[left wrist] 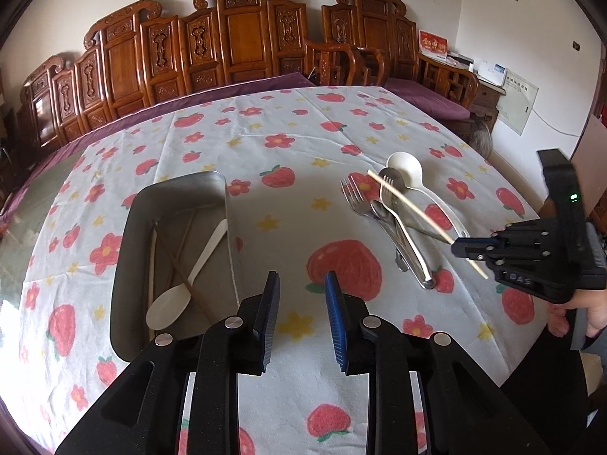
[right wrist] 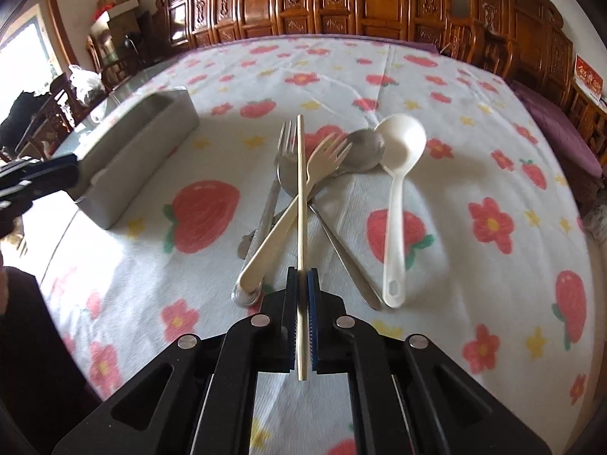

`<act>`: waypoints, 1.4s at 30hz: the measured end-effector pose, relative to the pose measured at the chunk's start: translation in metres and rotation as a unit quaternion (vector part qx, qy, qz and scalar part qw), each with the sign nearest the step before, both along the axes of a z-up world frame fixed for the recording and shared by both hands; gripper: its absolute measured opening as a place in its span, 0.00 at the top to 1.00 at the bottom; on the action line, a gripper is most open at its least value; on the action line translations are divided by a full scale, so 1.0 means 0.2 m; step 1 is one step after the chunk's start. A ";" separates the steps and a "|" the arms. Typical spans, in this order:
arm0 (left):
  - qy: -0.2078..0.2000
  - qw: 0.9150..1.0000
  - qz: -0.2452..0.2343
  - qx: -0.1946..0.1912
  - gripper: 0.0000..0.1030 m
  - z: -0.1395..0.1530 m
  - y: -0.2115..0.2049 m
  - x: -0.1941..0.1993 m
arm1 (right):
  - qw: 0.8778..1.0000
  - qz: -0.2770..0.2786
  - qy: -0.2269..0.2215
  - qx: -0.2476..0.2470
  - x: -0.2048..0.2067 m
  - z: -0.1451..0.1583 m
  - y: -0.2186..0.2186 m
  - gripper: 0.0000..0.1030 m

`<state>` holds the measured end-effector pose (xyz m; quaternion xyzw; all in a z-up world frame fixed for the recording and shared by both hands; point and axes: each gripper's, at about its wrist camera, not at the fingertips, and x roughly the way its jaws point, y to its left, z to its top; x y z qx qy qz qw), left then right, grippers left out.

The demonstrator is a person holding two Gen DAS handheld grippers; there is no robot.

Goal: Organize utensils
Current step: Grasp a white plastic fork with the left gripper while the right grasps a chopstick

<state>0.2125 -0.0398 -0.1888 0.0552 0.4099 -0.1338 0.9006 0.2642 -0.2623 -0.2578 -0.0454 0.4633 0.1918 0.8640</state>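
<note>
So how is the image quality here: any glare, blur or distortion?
Left wrist view: fisheye bows the tablecloth edge; the tray wall reflects light. Right wrist view: blown-out window at the left edge; the chopstick and white ladle are sharp.

home dining room | carved wooden chairs [left wrist: 235, 34] | strawberry tablecloth [left wrist: 303, 144] | cutlery pile [right wrist: 322, 174]

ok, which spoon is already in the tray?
The cream flat-bowled spoon, lying inside the grey tray. The round white ladle spoon and the metal spoon remain piled on the tablecloth.
</note>
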 end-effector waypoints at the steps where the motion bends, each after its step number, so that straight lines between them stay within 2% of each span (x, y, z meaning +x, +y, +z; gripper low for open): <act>1: 0.001 1.000 -0.001 0.001 0.78 0.00 -0.02 0.00 | 1.000 -0.002 -0.006 0.000 -0.02 0.03 -0.01 0.94; 7: 0.006 1.000 -0.015 0.013 0.77 -0.01 -0.16 0.01 | 0.999 -0.029 -0.027 0.022 -0.13 0.15 -0.12 0.94; 17: 0.021 0.998 -0.045 0.025 0.77 -0.06 -0.44 0.09 | 0.997 -0.058 -0.037 0.046 -0.16 0.21 -0.27 0.94; 26: 0.055 0.996 -0.060 0.032 0.77 -0.18 -0.63 0.18 | 0.994 -0.082 -0.030 0.066 -0.12 0.20 -0.40 0.94; 32: 0.090 0.993 -0.064 0.045 0.77 -0.31 -0.71 0.24 | 0.994 -0.091 -0.015 0.064 -0.08 0.12 -0.43 0.94; 42: 0.101 0.991 -0.063 0.054 0.79 -0.36 -0.75 0.28 | 0.994 -0.092 -0.012 0.061 -0.08 0.11 -0.44 0.94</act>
